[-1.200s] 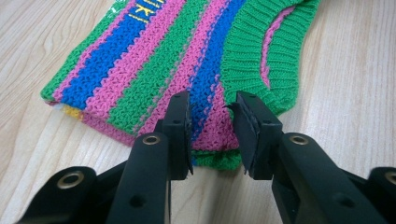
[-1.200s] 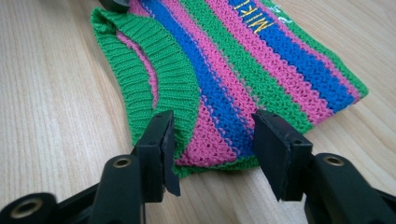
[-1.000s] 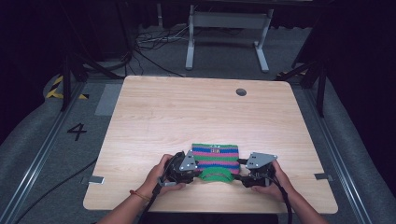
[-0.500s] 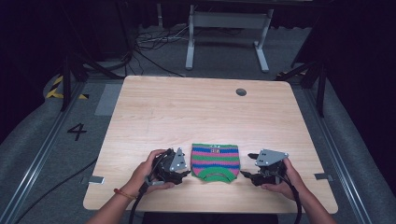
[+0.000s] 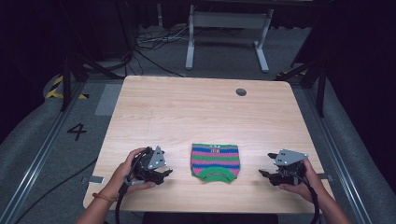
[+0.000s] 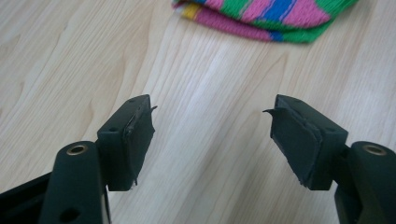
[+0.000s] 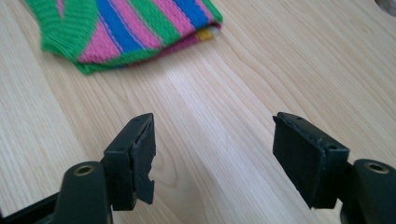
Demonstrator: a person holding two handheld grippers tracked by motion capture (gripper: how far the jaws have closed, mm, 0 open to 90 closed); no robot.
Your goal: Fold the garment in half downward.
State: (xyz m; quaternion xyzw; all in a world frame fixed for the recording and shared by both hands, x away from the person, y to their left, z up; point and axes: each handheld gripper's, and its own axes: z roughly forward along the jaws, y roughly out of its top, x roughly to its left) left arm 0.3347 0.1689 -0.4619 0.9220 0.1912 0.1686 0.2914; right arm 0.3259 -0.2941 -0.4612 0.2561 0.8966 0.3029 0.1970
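Sweater (image 5: 215, 161) betw. open claws, untouched

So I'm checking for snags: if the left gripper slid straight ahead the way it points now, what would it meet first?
Bare table first, then probably the folded striped knit piece, whose edge lies ahead, slightly right of the open jaws' line. The left gripper points toward it, though depth is hard to judge.

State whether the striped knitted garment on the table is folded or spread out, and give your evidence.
Folded. The striped knitted garment lies as a compact block, and stacked layers show at its edge in the right gripper view.
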